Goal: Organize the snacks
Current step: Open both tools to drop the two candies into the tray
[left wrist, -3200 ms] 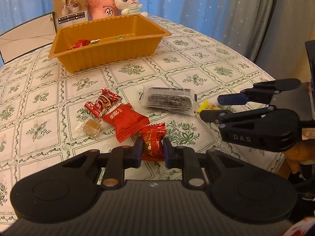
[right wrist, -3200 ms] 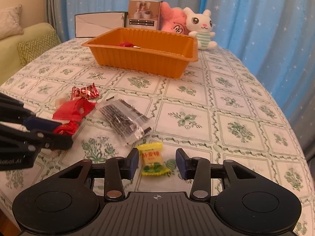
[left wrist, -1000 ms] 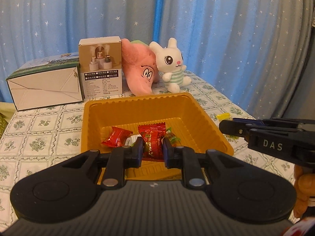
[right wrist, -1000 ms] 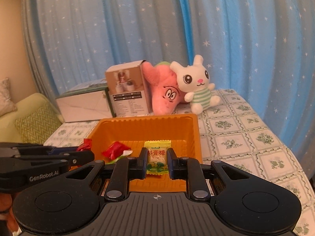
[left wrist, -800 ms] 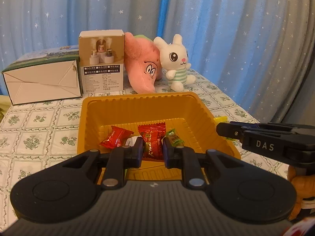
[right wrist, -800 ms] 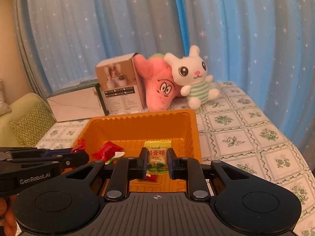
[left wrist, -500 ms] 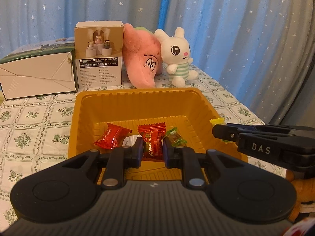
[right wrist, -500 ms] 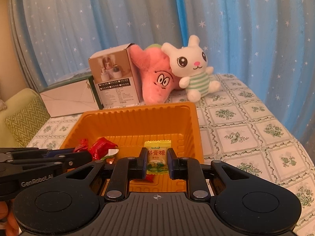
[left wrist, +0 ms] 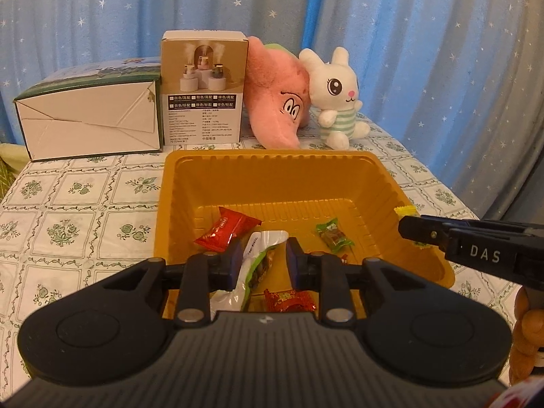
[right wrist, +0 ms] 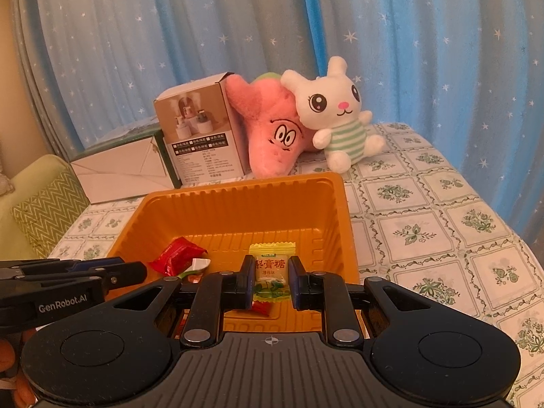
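The orange tray point(left wrist: 272, 176) sits on the floral tablecloth and holds several wrapped snacks. My left gripper point(left wrist: 264, 261) hovers over its near end, jaws opening with nothing pressed between the pads. The red candy point(left wrist: 289, 301) lies loose on the tray floor just below them, beside a white-and-green packet point(left wrist: 261, 255). A red snack point(left wrist: 226, 229) and a green candy point(left wrist: 335, 236) lie further in. My right gripper point(right wrist: 272, 282) is shut on the yellow candy point(right wrist: 272, 270) above the tray point(right wrist: 244, 190). It also shows at the tray's right rim as the right gripper point(left wrist: 421, 231).
Behind the tray stand a pink plush point(left wrist: 275, 102), a white rabbit plush point(left wrist: 336, 102), a small product box point(left wrist: 204, 88) and a larger white carton point(left wrist: 88, 125). Blue starred curtains hang behind. A green cushion point(right wrist: 44, 204) lies off the table's left.
The left jaws have parted and the red candy has dropped from them onto the tray floor. Both grippers came closer and lower over the tray. The right keeps its grip on the yellow candy.
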The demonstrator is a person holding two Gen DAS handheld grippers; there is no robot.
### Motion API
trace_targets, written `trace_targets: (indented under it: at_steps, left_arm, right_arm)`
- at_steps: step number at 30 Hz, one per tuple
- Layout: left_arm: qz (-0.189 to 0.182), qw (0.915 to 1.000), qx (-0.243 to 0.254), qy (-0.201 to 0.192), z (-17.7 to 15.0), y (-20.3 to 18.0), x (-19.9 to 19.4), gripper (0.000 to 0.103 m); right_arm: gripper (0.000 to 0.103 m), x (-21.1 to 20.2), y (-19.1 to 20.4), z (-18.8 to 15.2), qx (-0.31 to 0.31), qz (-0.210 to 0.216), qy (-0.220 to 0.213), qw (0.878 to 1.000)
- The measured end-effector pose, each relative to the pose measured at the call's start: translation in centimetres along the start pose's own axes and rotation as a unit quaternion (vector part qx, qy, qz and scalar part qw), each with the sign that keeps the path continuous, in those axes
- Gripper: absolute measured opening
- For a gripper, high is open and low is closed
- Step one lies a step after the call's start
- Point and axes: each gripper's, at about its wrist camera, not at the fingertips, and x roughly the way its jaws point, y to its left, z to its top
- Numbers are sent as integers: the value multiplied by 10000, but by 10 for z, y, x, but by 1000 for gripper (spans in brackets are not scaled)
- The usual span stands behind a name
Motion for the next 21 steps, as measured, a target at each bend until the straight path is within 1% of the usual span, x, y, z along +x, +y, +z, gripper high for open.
trace_targets:
  at_steps: [6,9,10,11,13,21]
  left_arm:
    - [0,10000,-6,-48,1,1,-4,24]
    - [35,10000,12,-19,0,0,-3,24]
    - [46,10000,22,-12,0,0,-3,24]
    - [62,10000,32,-4,0,0,-3,24]
    - [101,9999,51,11,-1,0,-2,25]
    - [125,9999,75,37,-2,-1,-4,26]
  right_arm:
    - [21,1,1,0,46,107,-24,9999]
    - [21,0,-2,2,140,142,-135,9997]
    - [25,-1,-2,2,171,108,-191,9996]
    - [41,-3,-3,3,191,56,-252,9995]
    - [58,-6,-5,4,228,-11,-349,9991]
    - [58,-10,-11,6,300,-142,-432,9985]
